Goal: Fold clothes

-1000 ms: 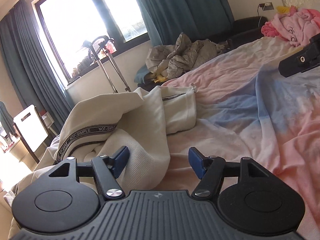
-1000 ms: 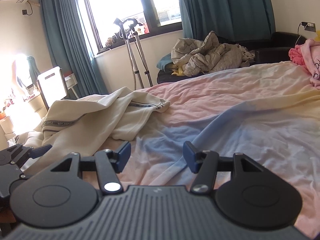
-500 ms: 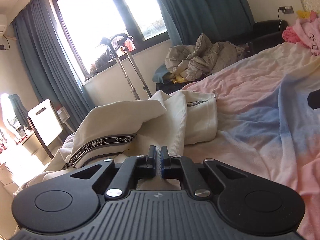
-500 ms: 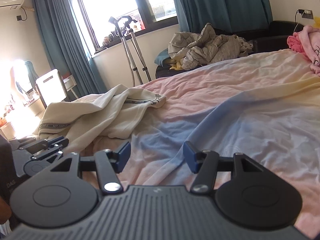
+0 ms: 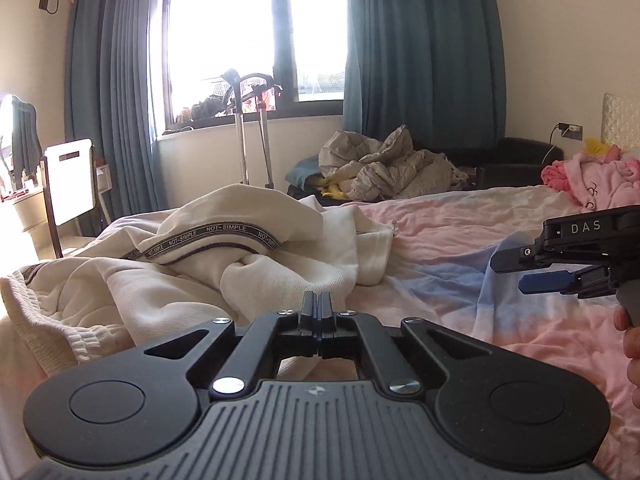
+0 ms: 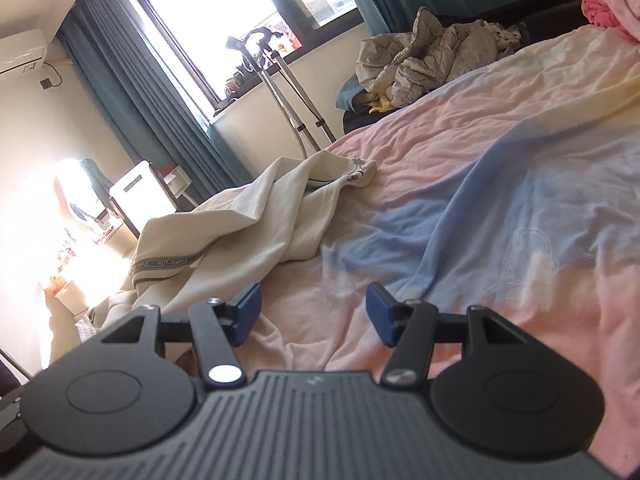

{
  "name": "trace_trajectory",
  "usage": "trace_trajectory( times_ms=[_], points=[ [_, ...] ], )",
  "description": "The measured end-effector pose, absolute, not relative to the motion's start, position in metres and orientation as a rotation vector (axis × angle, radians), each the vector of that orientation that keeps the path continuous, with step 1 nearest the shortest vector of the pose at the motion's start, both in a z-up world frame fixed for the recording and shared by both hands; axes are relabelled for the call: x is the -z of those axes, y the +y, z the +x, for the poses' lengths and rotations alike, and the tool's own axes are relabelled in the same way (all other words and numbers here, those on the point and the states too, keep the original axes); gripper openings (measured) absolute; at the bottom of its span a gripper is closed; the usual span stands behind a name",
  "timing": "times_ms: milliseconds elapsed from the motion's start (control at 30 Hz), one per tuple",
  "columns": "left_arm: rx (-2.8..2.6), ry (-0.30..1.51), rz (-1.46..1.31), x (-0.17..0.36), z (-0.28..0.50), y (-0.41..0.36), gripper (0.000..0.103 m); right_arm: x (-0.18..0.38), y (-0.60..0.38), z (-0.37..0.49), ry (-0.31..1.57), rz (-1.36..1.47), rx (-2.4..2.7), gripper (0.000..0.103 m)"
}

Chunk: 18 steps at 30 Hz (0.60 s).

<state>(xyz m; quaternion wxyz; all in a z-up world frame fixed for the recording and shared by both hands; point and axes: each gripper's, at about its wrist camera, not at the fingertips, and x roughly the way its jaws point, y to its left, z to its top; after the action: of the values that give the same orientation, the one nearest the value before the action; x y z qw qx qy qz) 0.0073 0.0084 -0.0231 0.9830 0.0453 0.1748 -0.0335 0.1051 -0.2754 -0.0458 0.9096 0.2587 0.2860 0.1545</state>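
The left claw (image 5: 319, 312), wide open a second ago, is now sitting fully closed just in front of the cream garment (image 5: 208, 256), though whether any cloth is pinched is hard telling. The garment is lying crumpled on the bed (image 5: 460, 240) toward its left side, not yet folded. The right claw (image 6: 313, 312) is staying wide open and empty, now tilting low over bare bed sheet, so the first pull looks to be starting

The rumpled cream knit garment (image 5: 248, 264) heaps across the bed's left; the pink-and-blue bedsheet (image 6: 500, 184) lies bare to its right, below the right tongs (image 5: 508, 272).
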Motion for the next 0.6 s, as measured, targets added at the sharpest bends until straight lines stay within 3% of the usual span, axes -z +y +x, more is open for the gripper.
trace_trajectory(
  times_ms=[233,600],
  points=[
    [0.061,0.42,-0.036,0.039,0.032,0.029,0.001,0.046,-0.255,0.156,0.598,0.614,-0.355,0.059],
    [0.054,0.518,-0.17,0.064,0.072,0.058,0.001,0.057,-0.184,0.343,0.684,0.557,-0.269,0.058]
  ],
)
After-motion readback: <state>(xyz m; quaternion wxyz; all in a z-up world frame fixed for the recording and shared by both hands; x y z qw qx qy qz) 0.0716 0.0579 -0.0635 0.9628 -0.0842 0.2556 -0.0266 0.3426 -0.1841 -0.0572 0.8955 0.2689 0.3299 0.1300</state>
